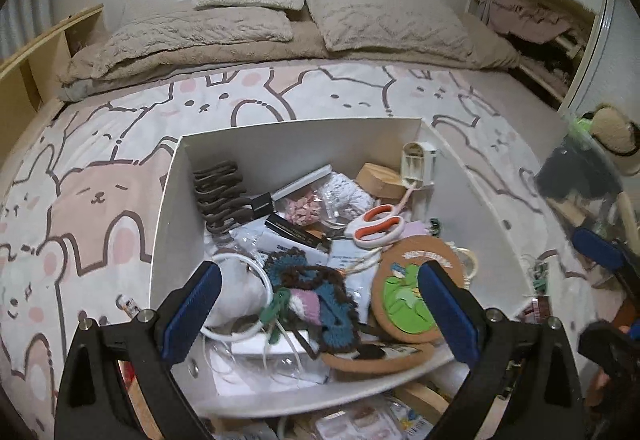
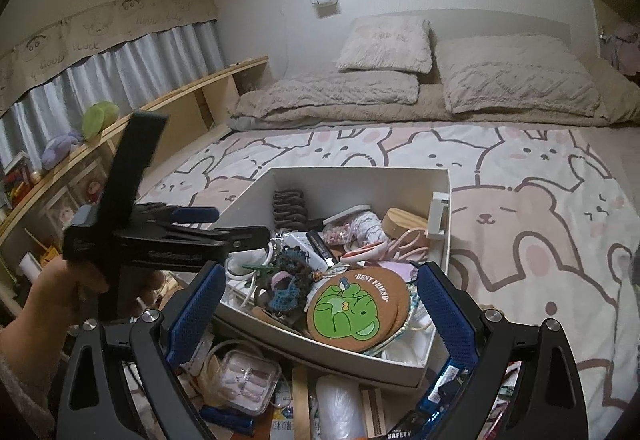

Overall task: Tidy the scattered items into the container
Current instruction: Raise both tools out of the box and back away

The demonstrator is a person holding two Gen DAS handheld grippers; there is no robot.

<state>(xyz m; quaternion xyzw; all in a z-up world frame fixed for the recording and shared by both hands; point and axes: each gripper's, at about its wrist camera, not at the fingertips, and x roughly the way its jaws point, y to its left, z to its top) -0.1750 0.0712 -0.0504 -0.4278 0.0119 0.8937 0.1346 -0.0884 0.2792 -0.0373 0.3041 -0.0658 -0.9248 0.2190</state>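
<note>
Partly cut off, clutter (image 2: 256, 380) below white box (image 2: 440, 240), blurred right edge.

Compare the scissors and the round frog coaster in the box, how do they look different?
The scissors are long and thin with white and orange handles; the coaster is a flat brown disc with a green frog. The scissors lie deeper in the white box; the coaster sits close to its near edge, on other brown discs. Both rest on top of the clutter, untouched by either gripper.

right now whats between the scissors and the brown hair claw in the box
In the left wrist view, a black tube and a clear packet of pink bits lie between the scissors and the hair claw.
</note>
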